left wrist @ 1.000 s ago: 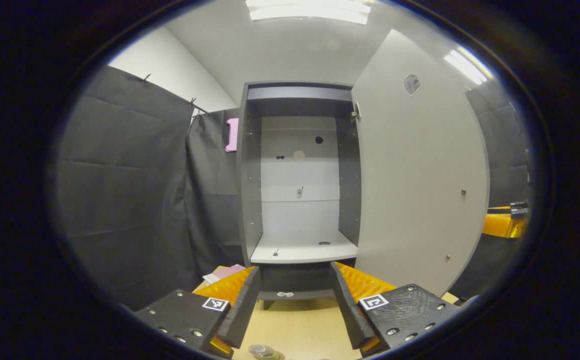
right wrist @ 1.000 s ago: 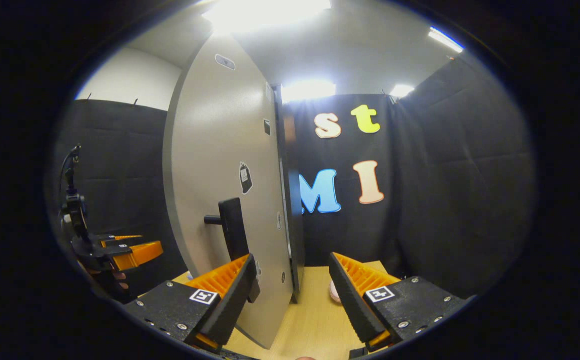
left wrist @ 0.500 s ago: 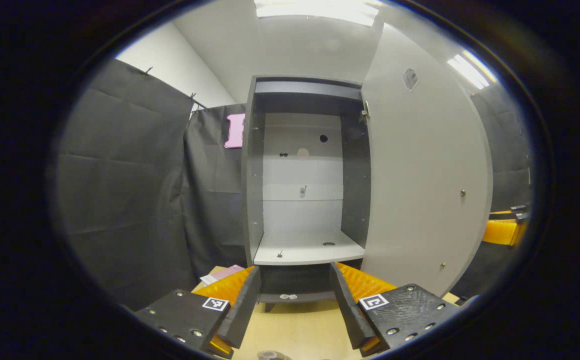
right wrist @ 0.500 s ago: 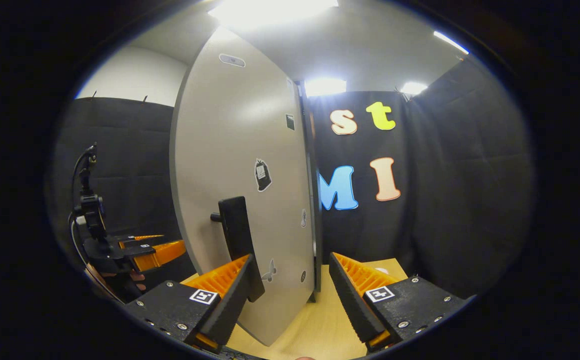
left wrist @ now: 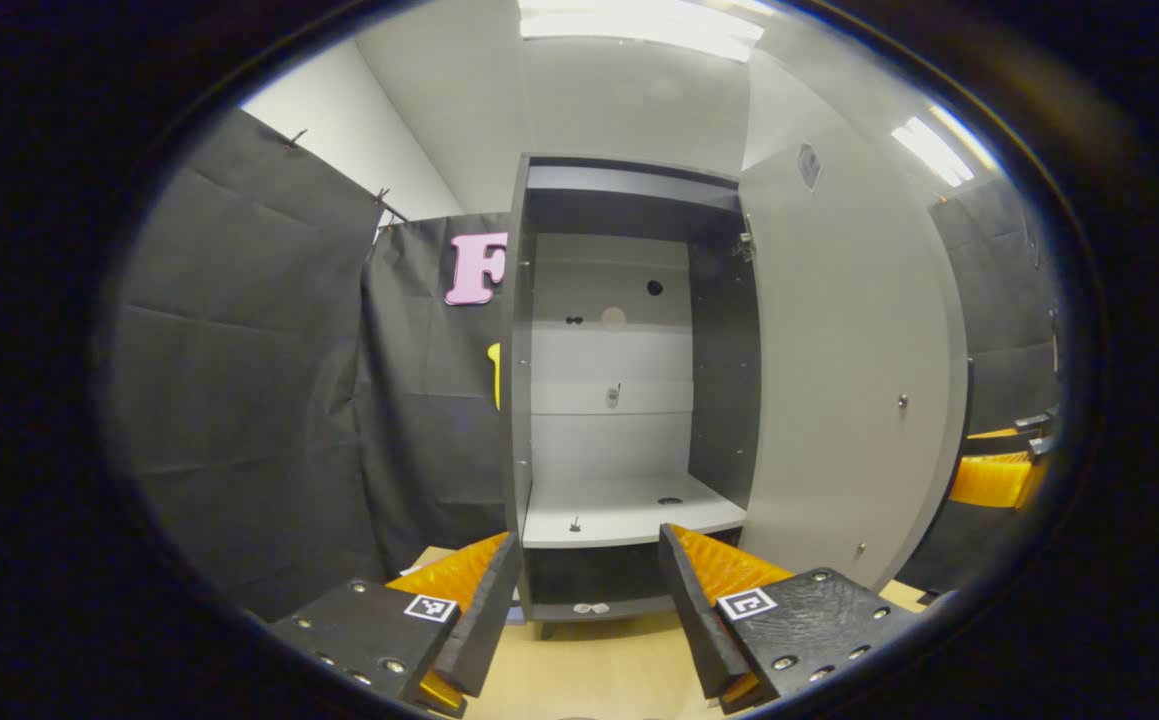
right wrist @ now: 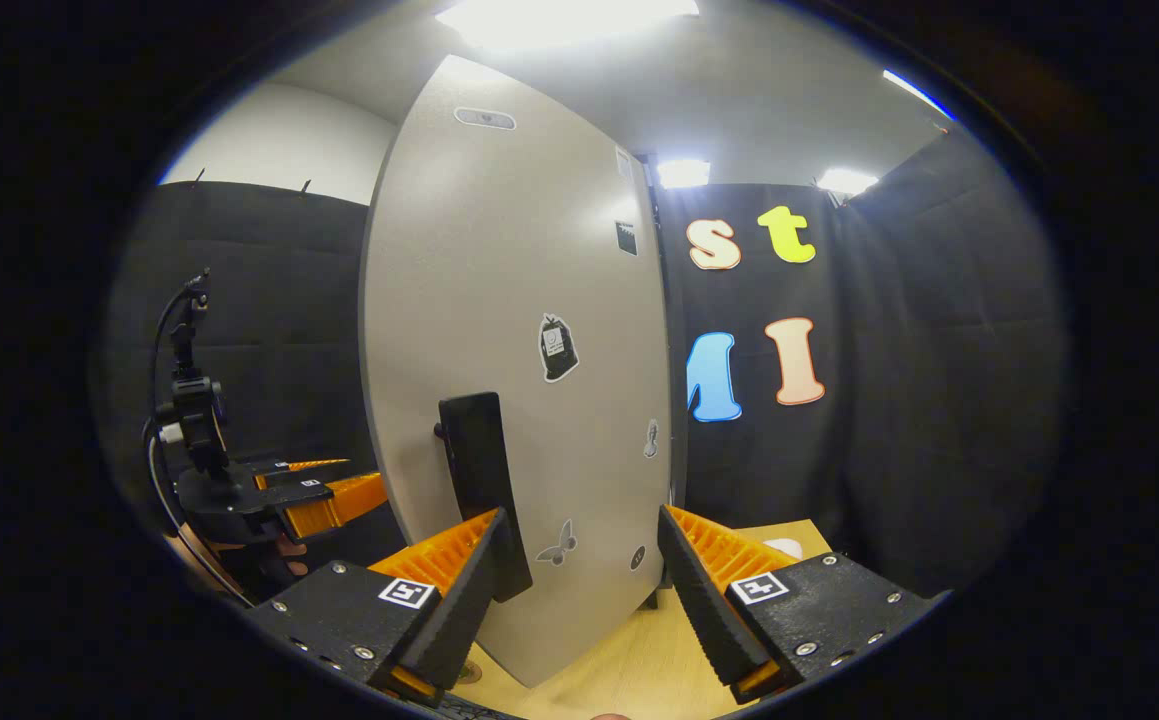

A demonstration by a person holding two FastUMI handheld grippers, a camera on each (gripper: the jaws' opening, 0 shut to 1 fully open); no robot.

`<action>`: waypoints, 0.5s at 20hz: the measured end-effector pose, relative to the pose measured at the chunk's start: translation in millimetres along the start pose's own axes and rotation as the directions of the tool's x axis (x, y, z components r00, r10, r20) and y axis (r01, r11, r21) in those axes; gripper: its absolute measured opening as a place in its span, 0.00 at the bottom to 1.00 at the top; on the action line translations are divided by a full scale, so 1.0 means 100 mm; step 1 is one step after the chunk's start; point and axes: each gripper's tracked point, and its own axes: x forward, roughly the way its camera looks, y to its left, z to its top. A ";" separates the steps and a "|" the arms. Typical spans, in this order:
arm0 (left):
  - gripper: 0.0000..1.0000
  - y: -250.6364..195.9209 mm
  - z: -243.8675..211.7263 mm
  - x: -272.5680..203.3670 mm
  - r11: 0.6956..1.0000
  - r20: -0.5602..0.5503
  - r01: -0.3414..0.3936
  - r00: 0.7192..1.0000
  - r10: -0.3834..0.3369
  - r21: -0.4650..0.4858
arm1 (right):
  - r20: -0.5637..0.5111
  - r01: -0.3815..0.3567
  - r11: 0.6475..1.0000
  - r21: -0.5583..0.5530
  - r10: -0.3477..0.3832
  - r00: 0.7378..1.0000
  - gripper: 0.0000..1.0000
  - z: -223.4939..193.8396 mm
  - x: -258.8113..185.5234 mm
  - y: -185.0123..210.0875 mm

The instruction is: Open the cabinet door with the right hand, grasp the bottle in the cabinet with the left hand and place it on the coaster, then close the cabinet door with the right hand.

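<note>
In the left gripper view, the left gripper (left wrist: 587,600) is being held low over the wooden bench (left wrist: 599,665), fingers spread apart w/ nothing between them. Straight ahead a grey cabinet (left wrist: 519,380) is standing open; its shelf (left wrist: 629,510) is being seen bare apart from small hardware. The cabinet door (left wrist: 849,380) is hanging open to the right, w/ the right gripper (left wrist: 999,470) showing past its edge.

In the right gripper view, the right gripper (right wrist: 584,590) is being held fingers released, nothing gripped, just in front of the door's outer face (right wrist: 509,330). A dark handle (right wrist: 479,490) is sitting beside the left finger; whether they are touching can't be told. The other gripper (right wrist: 299,495) is visible at left. Bottle and coaster can't be located
</note>
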 end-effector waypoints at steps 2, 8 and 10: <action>0.79 0.02 0.00 0.02 1.000 0.002 0.005 1.000 -0.006 0.015 | 0.008 0.004 1.000 -0.014 -0.003 1.000 0.92 -0.01 0.05 0.09; 0.79 0.05 -0.03 0.01 0.999 -0.019 0.033 0.999 -0.033 0.007 | 0.026 0.018 0.999 -0.040 -0.017 0.999 0.92 -0.04 0.19 0.30; 0.79 0.02 -0.06 0.01 0.999 -0.034 0.048 0.998 -0.048 -0.002 | 0.030 0.031 0.999 -0.043 -0.030 0.999 0.92 -0.05 0.25 0.34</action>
